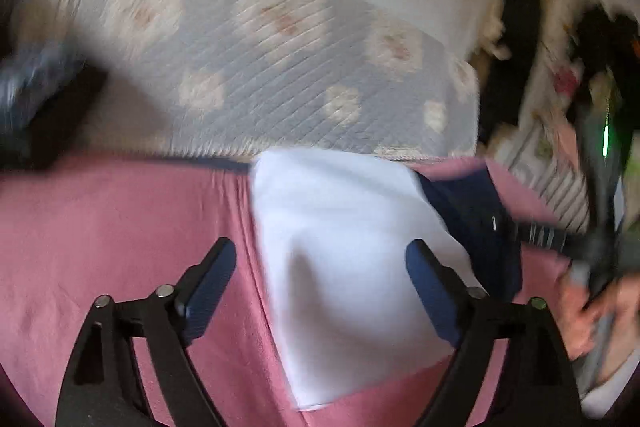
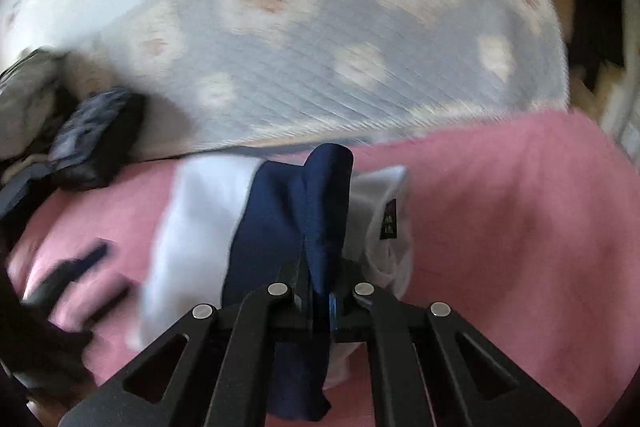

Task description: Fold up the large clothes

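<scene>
Garment [image 2: 280, 227]: white with navy trim

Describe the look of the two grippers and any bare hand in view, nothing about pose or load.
The left gripper has black skeletal linkage arms with triangular cutouts, silver round pivot pins, and dark blue ribbed finger pads. The right gripper has the same black frame and silver pins, with a bright blue pad edge showing. Its body carries a green light. The right hand is bare skin; no sleeve or cable shows.
</scene>
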A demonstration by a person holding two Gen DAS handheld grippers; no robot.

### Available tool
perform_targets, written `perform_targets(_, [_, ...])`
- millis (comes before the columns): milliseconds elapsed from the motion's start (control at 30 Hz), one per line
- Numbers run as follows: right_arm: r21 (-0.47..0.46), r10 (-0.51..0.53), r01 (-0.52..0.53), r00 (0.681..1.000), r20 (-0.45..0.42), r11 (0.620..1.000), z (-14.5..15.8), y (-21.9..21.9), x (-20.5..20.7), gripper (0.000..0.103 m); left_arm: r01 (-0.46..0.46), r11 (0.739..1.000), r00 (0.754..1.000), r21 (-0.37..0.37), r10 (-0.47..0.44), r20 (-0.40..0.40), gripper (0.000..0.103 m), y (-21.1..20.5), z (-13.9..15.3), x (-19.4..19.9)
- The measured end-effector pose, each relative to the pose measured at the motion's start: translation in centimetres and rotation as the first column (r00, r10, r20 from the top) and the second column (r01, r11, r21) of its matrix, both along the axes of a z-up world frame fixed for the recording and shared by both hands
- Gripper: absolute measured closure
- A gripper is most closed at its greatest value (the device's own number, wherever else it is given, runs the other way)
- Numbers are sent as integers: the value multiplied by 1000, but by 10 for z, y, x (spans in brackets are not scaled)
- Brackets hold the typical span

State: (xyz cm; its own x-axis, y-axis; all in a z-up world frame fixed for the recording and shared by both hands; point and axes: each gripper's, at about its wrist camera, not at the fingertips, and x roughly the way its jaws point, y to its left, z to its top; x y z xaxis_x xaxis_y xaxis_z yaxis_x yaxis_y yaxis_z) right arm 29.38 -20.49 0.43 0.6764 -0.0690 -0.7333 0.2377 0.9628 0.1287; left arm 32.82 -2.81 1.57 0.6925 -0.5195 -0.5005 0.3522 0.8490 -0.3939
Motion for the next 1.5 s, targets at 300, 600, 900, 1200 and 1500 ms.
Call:
perform_targets(300, [149, 108, -113, 993, 43, 982, -8, -18, 2, 95, 84, 927, 923, -366, -211, -321, 18, 20, -64, 60])
perform_targets(600, [188, 81, -86, 996, 35, 978, -4, -15, -14, 15, 92, 977, 947, -195, -146, -285, 17, -6, -53, 41])
perform_targets(900, [552, 52, -27, 998, -30, 833, -64, -64, -2, 15, 66, 967, 942, -248, -142, -303, 17, 6, -53, 36])
perform_targets(1200, [628, 156, -173, 984, 83, 759, -83, -45, 21, 41, 32, 896, 890, -443, -227, -395, 17, 16, -87, 63])
perform_targets(1500, [540, 194, -245, 969, 151, 805, -45, -27, 9, 51, 101, 911, 939, -400, -221, -265, 58, 23, -54, 50])
